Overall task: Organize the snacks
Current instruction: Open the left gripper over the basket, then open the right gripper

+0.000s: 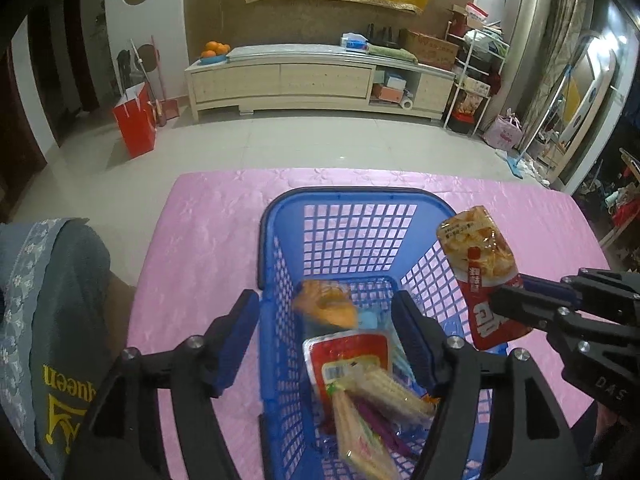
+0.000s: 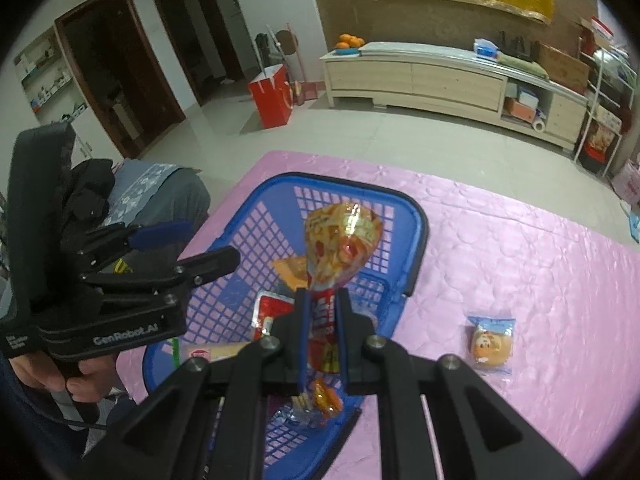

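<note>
A blue plastic basket [image 1: 280, 216] [image 2: 416, 216] stands on the pink tablecloth [image 1: 208, 232]. Inside it lie an orange packet [image 1: 326, 304], a red-and-white packet [image 1: 348, 356] and a pale, blurred wafer pack [image 1: 372, 412]. My left gripper [image 1: 324, 320] [image 2: 200, 246] hangs open over the basket's near end, with no pad touching anything. My right gripper [image 2: 322, 304] [image 1: 508, 304] is shut on the lower end of an orange-and-red chip bag [image 2: 340, 236] [image 1: 480, 272], which stands upright above the basket's right side. A wrapped bun [image 2: 491, 344] lies on the cloth to the right of the basket.
A hand [image 2: 92, 376] grips the left gripper's handle. A grey cloth-covered seat [image 1: 60, 300] stands against the table's left side. The pink cloth [image 2: 540, 280] spreads to the right of the basket. Beyond the far edge are tiled floor, a red bag [image 1: 134, 124] and a low cabinet [image 1: 316, 80].
</note>
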